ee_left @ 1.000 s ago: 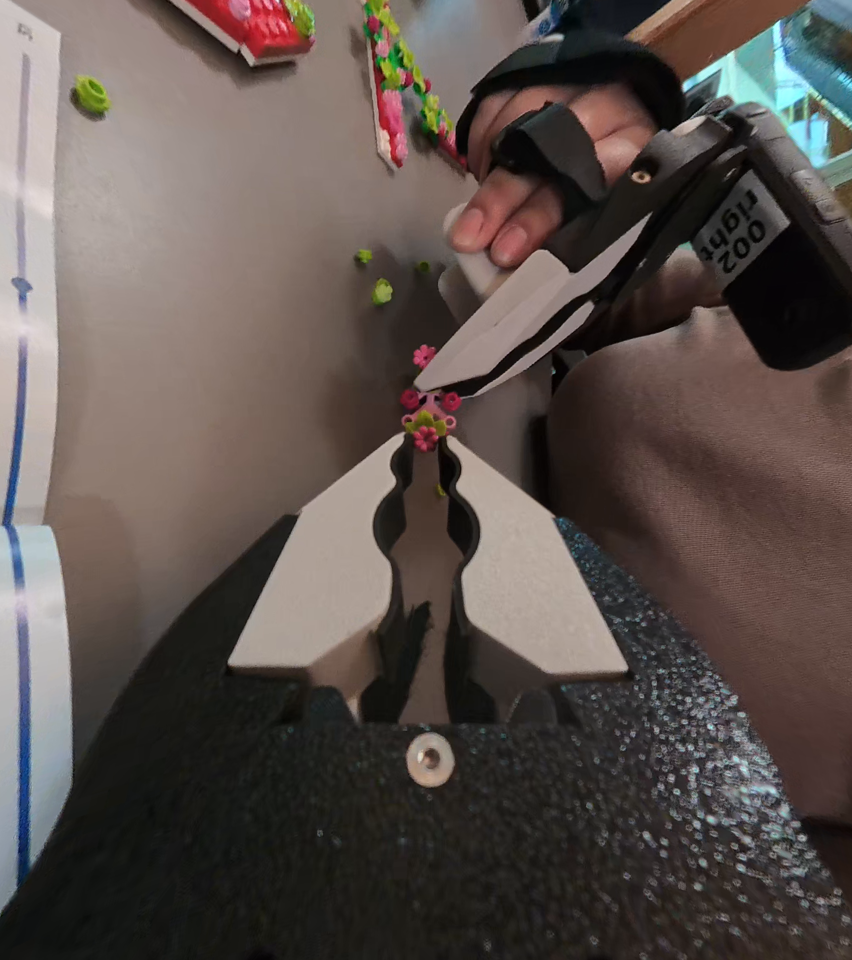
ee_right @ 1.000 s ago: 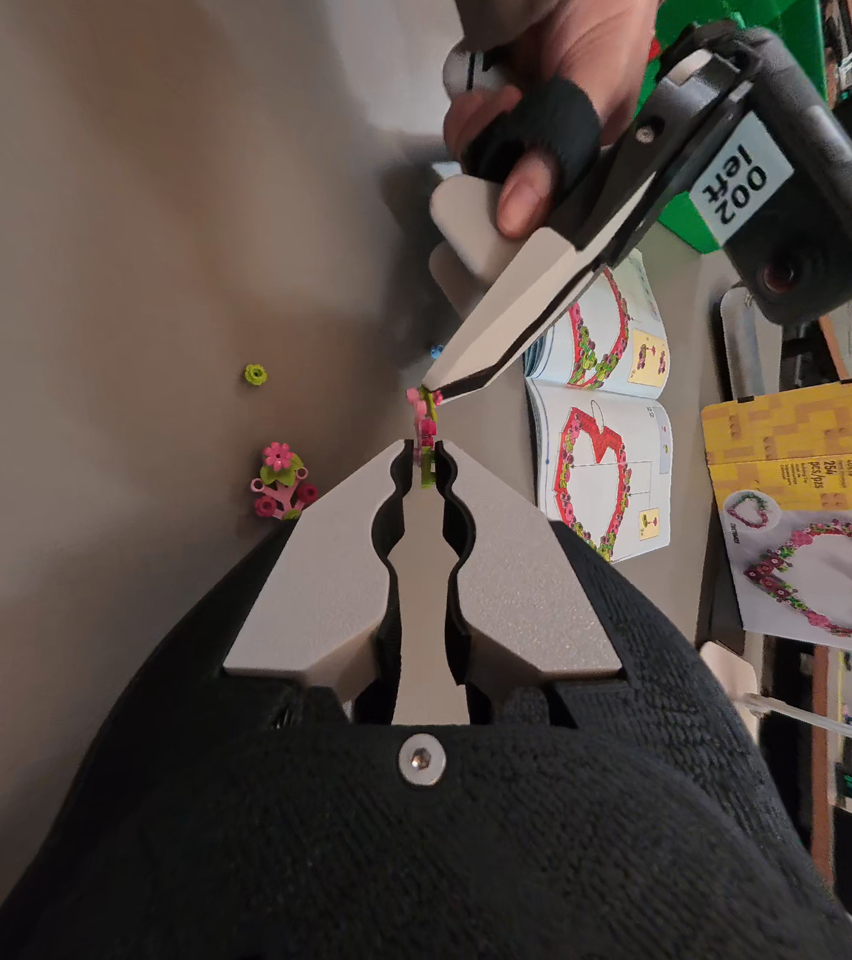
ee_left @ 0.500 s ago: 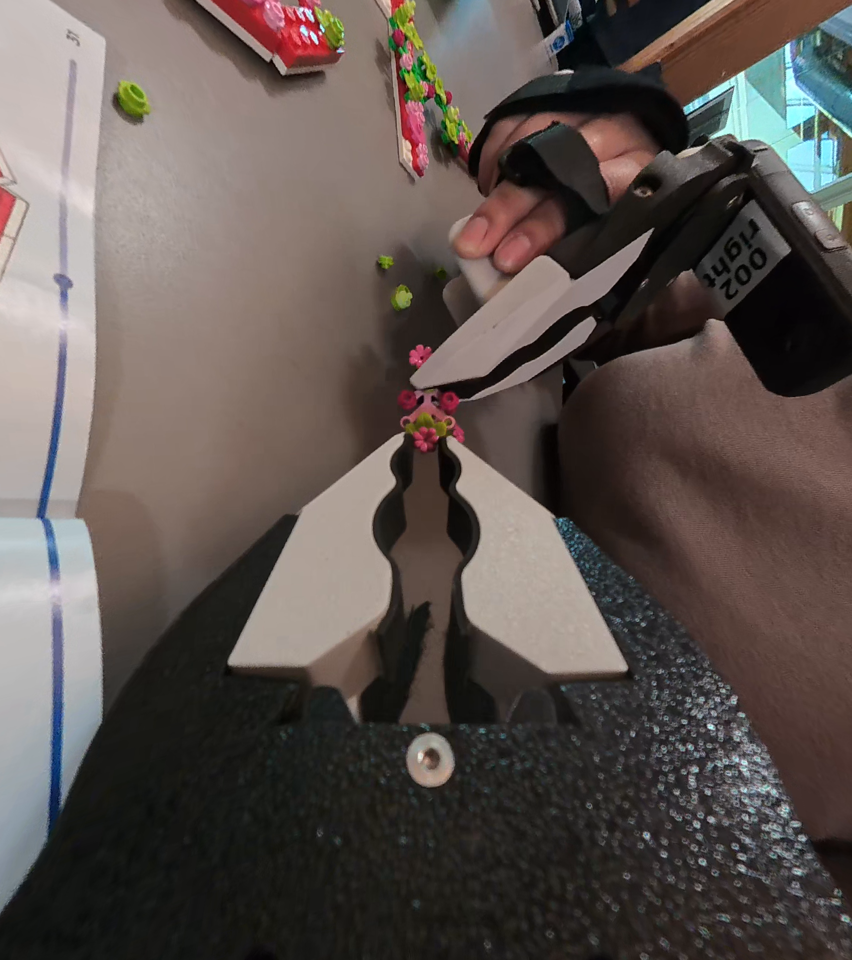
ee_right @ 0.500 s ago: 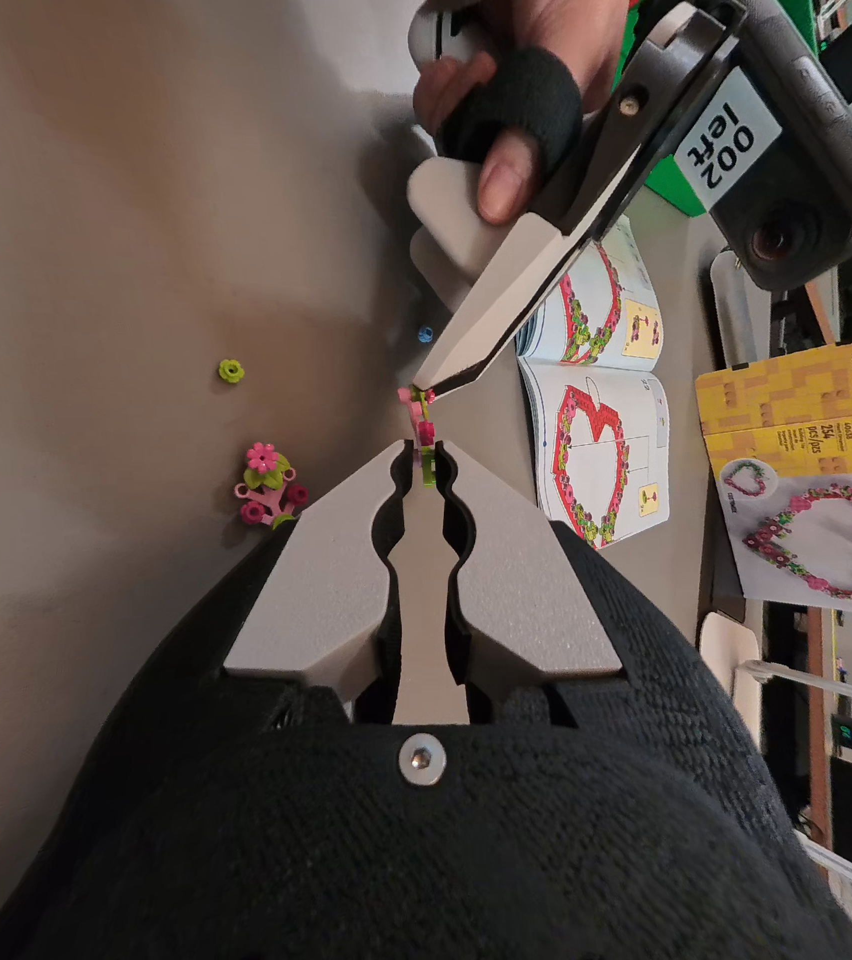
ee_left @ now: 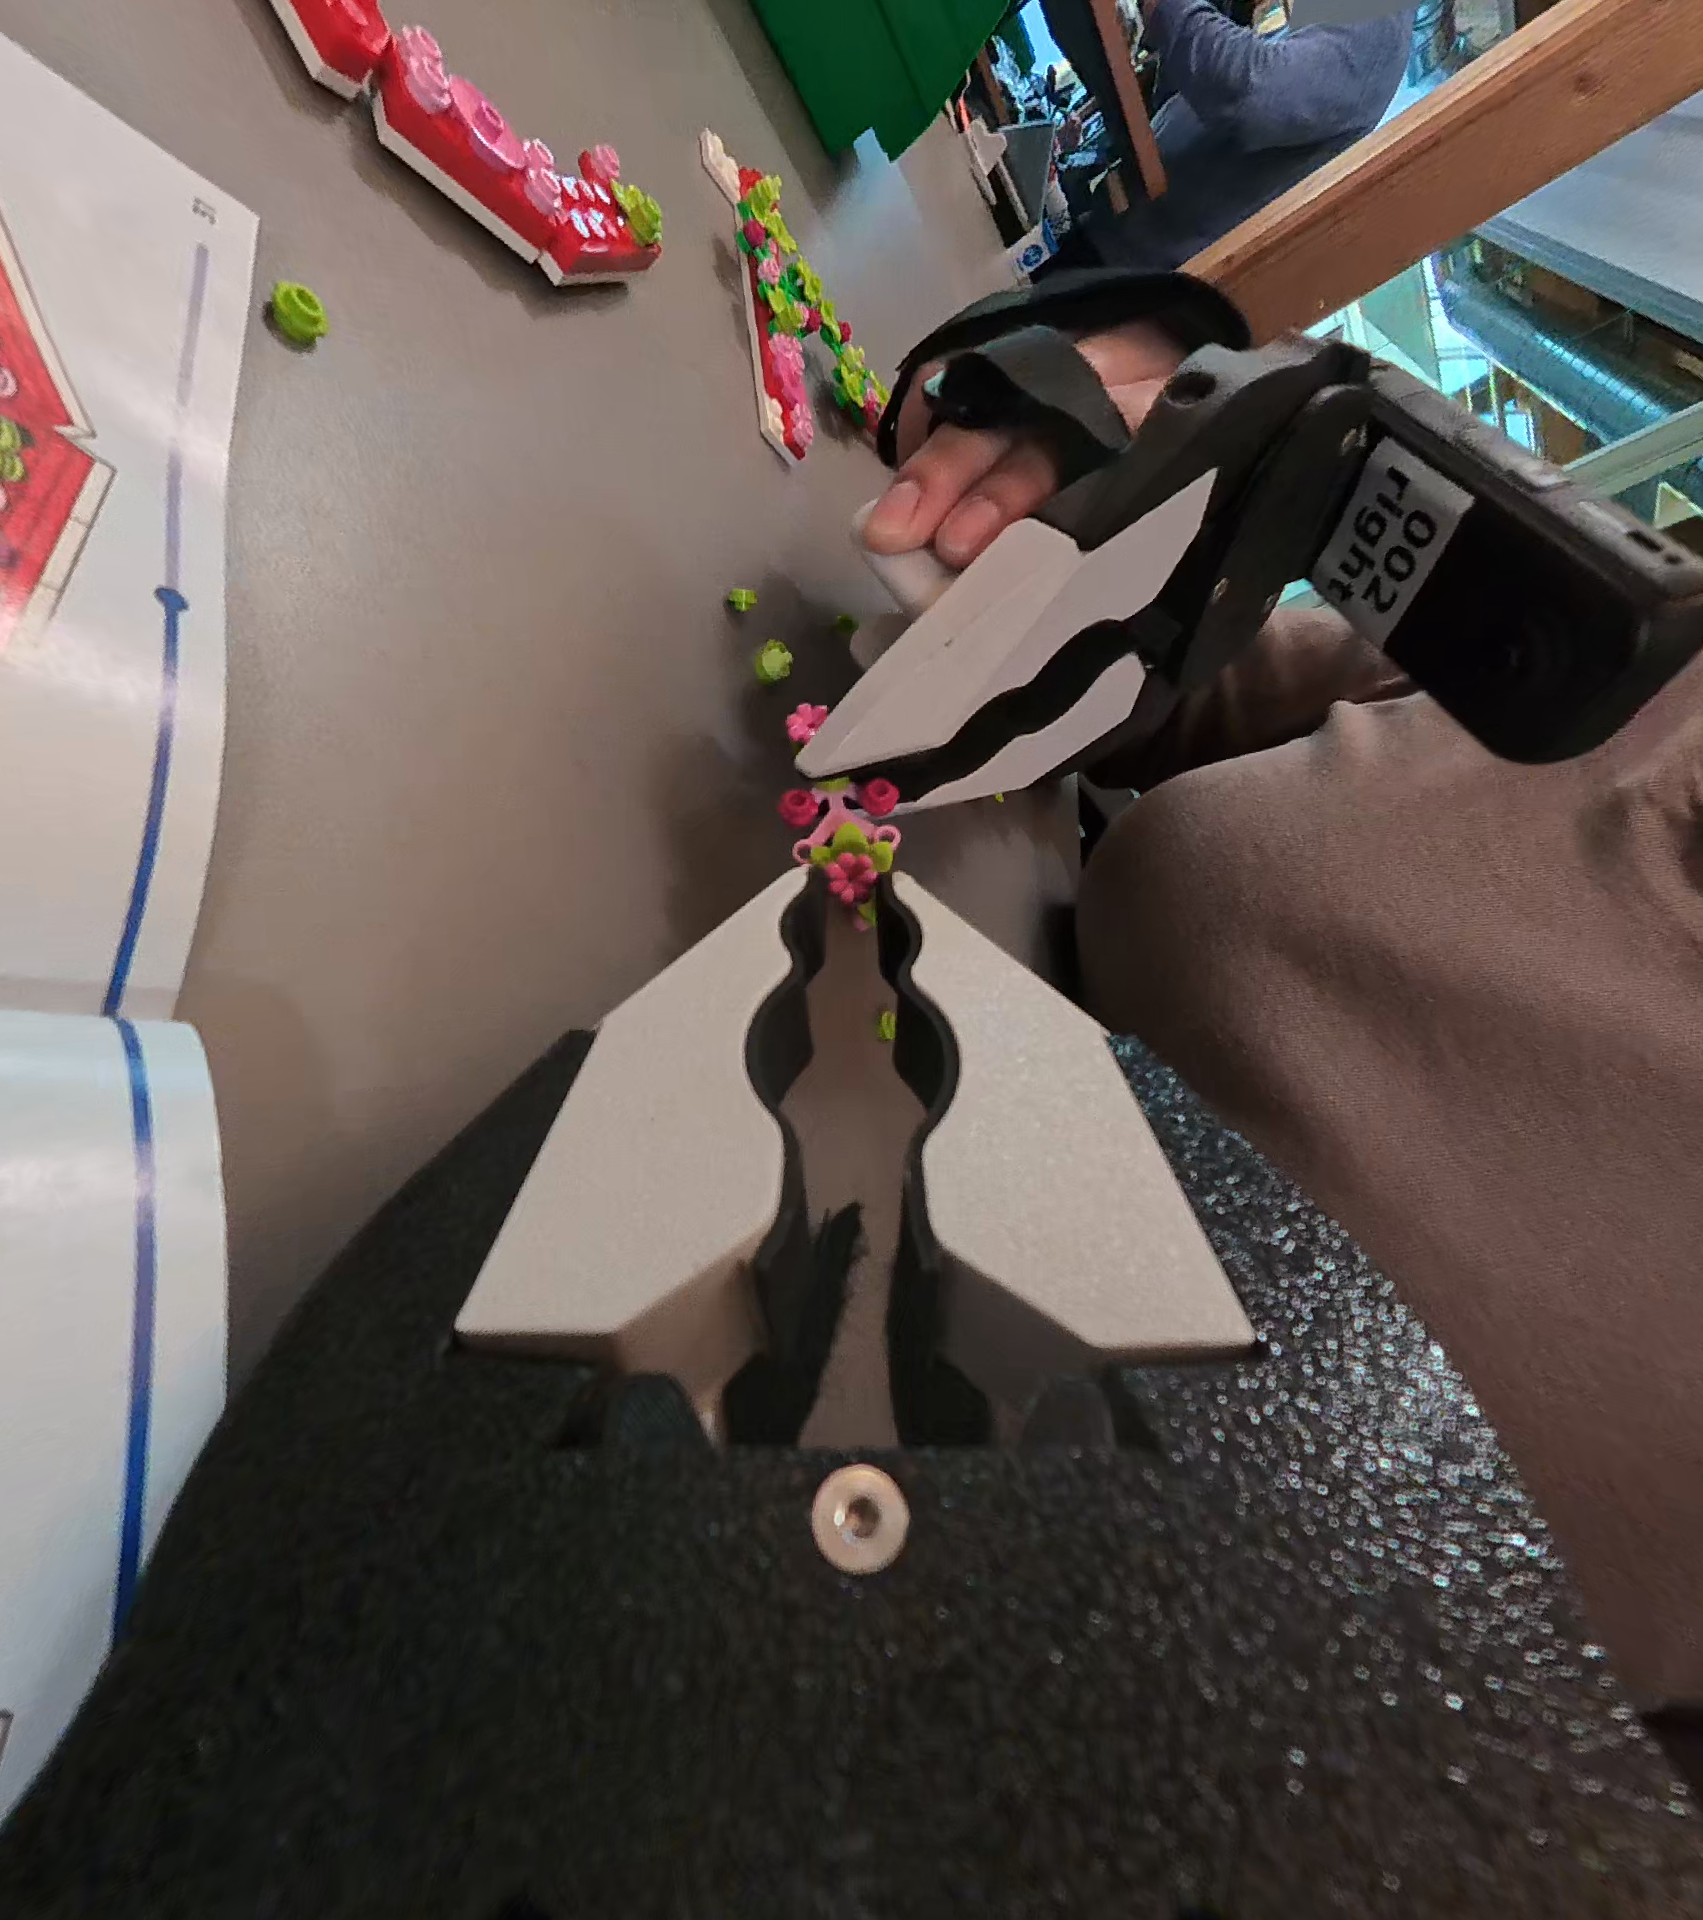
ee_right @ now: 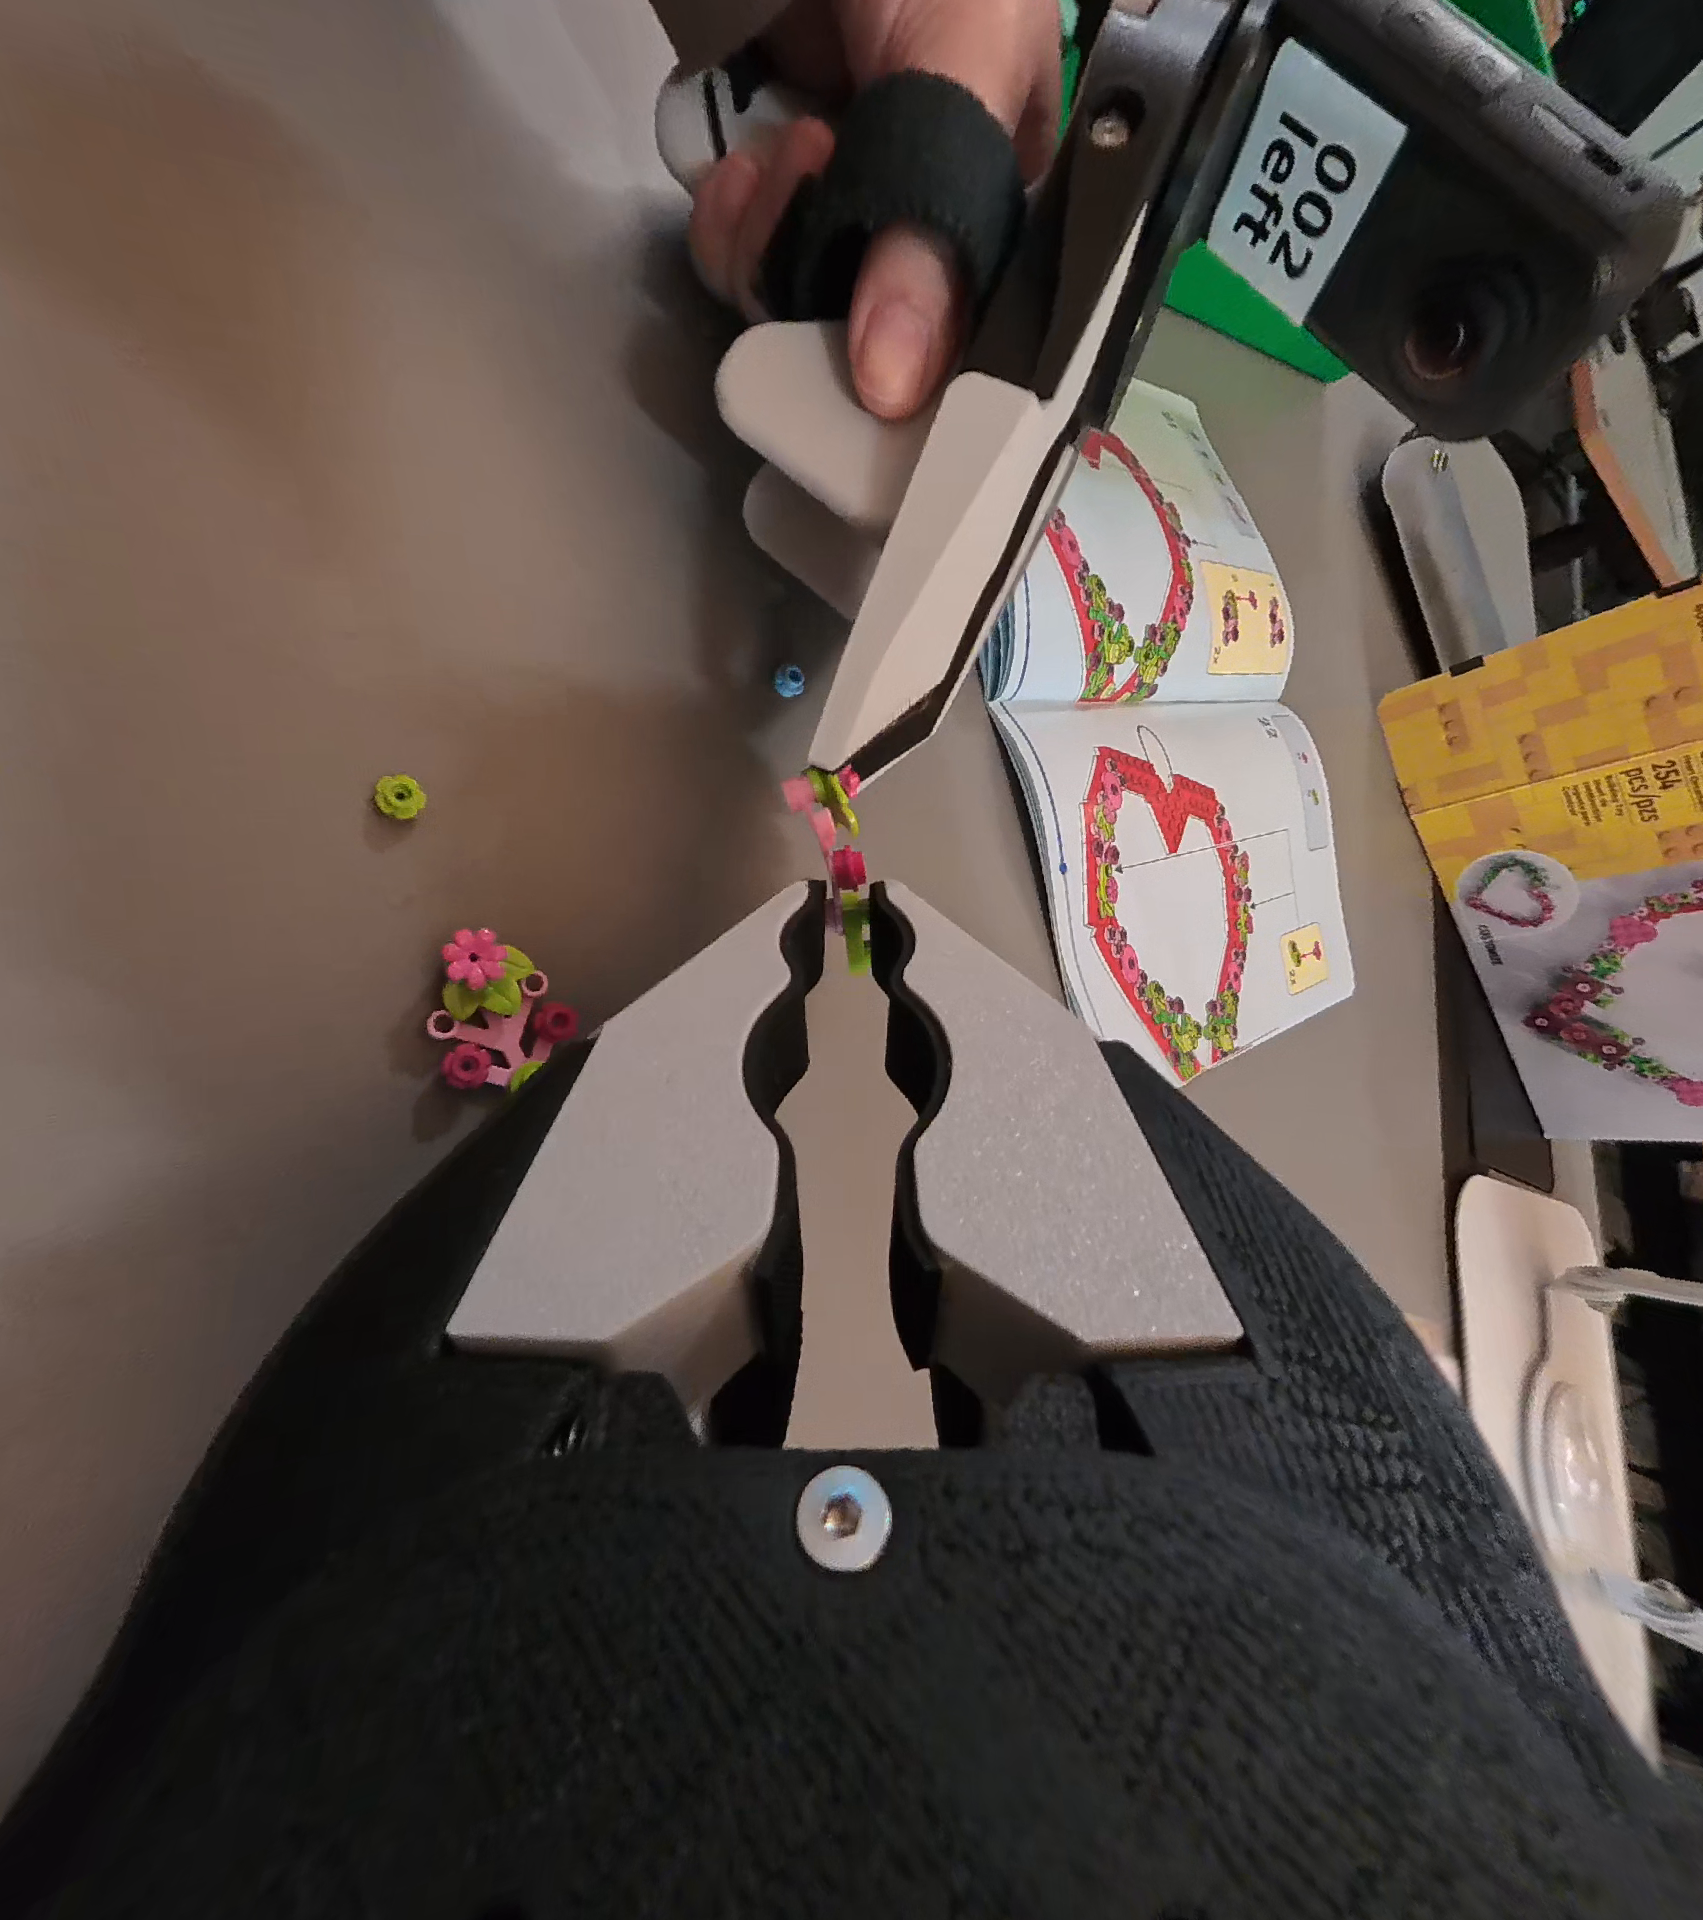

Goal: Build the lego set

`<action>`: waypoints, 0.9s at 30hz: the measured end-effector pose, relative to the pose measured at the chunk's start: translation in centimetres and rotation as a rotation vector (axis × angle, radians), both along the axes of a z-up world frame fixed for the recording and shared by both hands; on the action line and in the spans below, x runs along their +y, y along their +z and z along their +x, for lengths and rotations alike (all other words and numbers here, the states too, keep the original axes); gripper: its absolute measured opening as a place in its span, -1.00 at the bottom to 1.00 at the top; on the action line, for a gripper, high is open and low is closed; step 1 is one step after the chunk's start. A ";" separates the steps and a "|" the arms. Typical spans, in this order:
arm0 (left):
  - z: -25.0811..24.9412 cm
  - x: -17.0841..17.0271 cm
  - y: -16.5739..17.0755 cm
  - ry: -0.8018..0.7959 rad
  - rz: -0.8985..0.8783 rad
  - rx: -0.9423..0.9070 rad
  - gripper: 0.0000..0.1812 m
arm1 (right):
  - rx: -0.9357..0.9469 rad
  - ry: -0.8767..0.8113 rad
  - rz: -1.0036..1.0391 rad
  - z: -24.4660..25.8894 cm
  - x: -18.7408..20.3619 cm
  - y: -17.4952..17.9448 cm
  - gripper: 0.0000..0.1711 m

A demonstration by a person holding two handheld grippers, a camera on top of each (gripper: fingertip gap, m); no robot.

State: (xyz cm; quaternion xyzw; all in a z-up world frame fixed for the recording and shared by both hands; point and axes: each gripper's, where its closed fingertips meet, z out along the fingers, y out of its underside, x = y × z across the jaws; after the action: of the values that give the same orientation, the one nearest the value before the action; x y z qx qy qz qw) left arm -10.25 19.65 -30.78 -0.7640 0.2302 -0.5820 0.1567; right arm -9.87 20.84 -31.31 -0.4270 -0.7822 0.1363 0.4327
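— Pink and lime, that's your flower sprig (ee_left: 842, 847): it hangs in the air between your two tools, above the grey table (ee_left: 473, 644). Your left gripper (ee_left: 847, 896) has its tips drawn nearly together on the sprig's lower end, pinching it.

— And my right one?

— Your right gripper (ee_right: 842, 902) pinches the same sprig (ee_right: 839, 857) from the other end, its tips almost touching with the lime leaf caught between them. In the left wrist view the right tool comes in from the upper right and its tips meet the sprig's top blossoms. Both tools hold one piece, tip to tip.

— Any writing I should know of?

— Each tool carries a white sticker on its camera block, and the yellow box (ee_right: 1605, 727) at the right bears a brand mark and print; I won't read them out. An open instruction booklet (ee_right: 1190, 831) lies just left of that box, showing a red heart wreath.

— What else is around?

— A second sprig (ee_right: 494, 1008) lies on the table at the near left of your right tool, with a loose lime stud (ee_right: 399, 797) farther off and a blue stud (ee_right: 789, 682) near the left tool's tip. On the far side, red wreath sections (ee_left: 514, 177) and a flowered strip (ee_left: 790, 301) rest on the table. Your brown sleeve (ee_left: 1449, 1091) fills the right of the left view.
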 end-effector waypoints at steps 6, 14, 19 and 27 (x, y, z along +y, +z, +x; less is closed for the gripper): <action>0.0 0.6 0.1 0.035 0.039 0.059 -0.92 | 0.005 -0.050 -0.030 0.1 0.6 0.2 -0.92; 0.0 1.1 -0.7 0.064 0.065 0.163 -0.92 | -0.024 -0.093 0.044 0.1 1.2 -0.4 -0.92; 0.0 1.5 -0.8 0.088 0.017 0.111 -0.92 | -0.030 -0.102 0.077 0.1 1.4 -0.4 -0.92; -0.1 2.0 -0.7 0.135 0.023 0.105 -0.92 | -0.032 -0.144 0.148 0.0 2.0 -0.2 -0.92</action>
State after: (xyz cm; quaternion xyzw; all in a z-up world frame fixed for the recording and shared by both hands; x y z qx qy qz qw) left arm -10.36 21.67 -31.51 -0.8053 0.1929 -0.5266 0.1922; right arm -9.83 22.84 -31.53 -0.4511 -0.7643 0.0398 0.4591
